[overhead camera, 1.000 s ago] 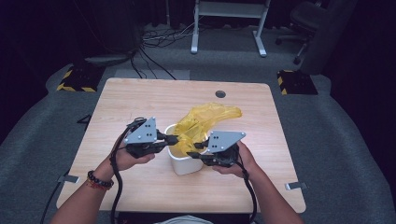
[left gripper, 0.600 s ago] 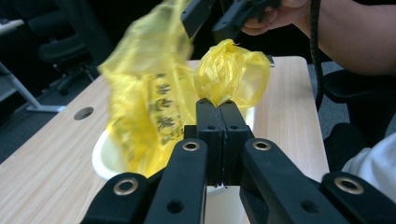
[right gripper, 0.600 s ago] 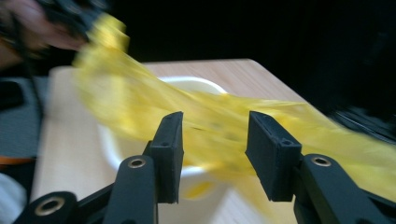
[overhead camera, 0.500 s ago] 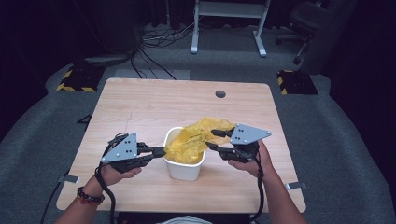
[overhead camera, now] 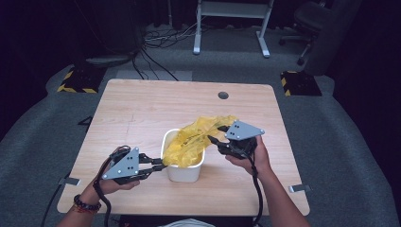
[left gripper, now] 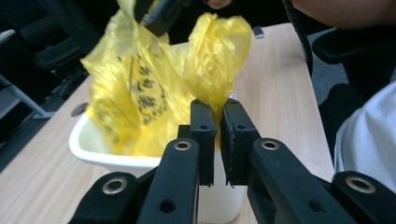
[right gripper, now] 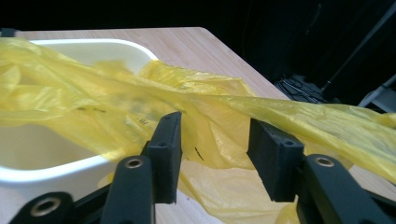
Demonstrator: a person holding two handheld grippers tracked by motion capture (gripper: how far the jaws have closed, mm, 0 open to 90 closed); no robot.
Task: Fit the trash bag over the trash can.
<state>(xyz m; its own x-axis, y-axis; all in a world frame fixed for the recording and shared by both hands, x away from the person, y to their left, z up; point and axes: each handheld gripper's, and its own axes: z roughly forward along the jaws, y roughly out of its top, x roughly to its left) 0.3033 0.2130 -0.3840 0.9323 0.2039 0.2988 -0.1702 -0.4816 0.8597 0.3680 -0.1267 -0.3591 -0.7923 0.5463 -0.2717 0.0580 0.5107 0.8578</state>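
High view: left gripper [overhead camera: 158, 167] pinches the yellow plastic bag [overhead camera: 196, 138] at the white tub's [overhead camera: 184, 172] near-left rim. Right gripper [overhead camera: 213, 140], jaws spread with film between them, sits at the bag's far-right end, which trails toward it

Print on the yellow bag [left gripper: 144, 88], just beyond the left gripper [left gripper: 218, 122], is too blurred to read. The white tub [left gripper: 93, 150] is cut off behind that gripper's jaws; its far rim is hidden by the bag. In the right gripper view, the bag runs off both side edges, and whether the right gripper [right gripper: 214, 140] touches it cannot be told. The tub's interior is hidden.
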